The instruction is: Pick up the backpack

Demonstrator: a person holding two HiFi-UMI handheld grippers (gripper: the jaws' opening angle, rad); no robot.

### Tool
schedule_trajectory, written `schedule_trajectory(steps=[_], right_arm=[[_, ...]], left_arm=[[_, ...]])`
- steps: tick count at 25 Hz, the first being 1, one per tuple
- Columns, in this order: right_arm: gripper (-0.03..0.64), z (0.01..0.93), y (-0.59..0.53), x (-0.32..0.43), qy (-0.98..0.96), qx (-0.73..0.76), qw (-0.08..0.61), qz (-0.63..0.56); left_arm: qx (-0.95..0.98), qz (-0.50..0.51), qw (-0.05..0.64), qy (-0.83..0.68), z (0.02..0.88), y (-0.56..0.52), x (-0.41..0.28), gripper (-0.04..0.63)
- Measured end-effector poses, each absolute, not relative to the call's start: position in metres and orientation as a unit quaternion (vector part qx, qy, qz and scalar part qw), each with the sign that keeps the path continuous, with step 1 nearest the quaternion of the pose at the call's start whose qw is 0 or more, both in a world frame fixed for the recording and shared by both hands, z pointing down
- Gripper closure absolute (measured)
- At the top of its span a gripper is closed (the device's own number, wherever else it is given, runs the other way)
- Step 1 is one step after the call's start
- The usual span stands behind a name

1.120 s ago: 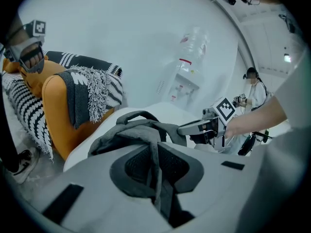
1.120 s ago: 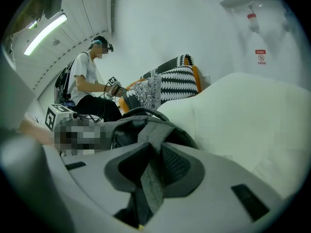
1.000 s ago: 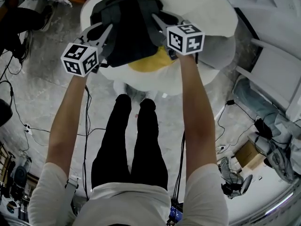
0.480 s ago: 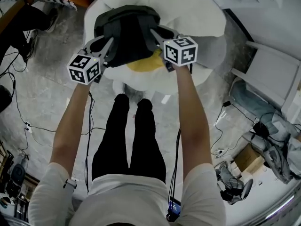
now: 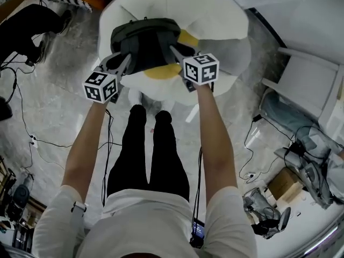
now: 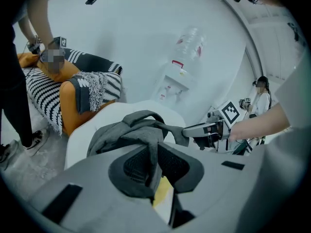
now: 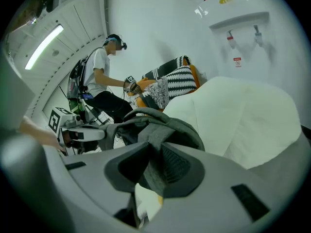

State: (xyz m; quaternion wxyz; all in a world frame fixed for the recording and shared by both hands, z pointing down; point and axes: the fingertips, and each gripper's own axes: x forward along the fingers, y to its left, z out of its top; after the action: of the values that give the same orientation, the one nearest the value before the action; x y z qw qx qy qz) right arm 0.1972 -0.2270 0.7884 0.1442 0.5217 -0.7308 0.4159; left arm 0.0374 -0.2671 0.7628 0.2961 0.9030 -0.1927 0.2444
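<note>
Dark grey fabric backpack (image 5: pixel 145 42) sat upper centre in the head view, over the white beanbag seat (image 5: pixel 220 15), slung crosswise between both hands: left gripper (image 5: pixel 122 63) and right gripper (image 5: pixel 174 52) jaws each pinched a grey shoulder strap (image 6: pixel 148 147), equally near.

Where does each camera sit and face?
Head view: on the head, facing steeply down; shows forearms, legs, left tool, right tool, backpack, white beanbag.
Left gripper view: on left tool, looks along jaws shut on backpack strap; right tool and hand opposite.
Right gripper view: mirrored, jaws shut on strap; left tool and hand opposite.
Shared: the backpack, in all views.
</note>
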Motion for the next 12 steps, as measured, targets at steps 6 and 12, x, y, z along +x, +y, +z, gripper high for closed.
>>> schedule_trajectory(steps=[6, 12], right_arm=[[0.534, 0.780, -0.202, 0.191, -0.732, 0.513, 0.151, 0.423], [0.534, 0.771, -0.174, 0.190, -0.731, 0.505, 0.156, 0.432]], left_arm=[[0.895, 0.257, 0.306, -0.201, 0.753, -0.243, 0.032, 0.557], [0.886, 0.274, 0.313, -0.205, 0.744, -0.215, 0.028, 0.557]])
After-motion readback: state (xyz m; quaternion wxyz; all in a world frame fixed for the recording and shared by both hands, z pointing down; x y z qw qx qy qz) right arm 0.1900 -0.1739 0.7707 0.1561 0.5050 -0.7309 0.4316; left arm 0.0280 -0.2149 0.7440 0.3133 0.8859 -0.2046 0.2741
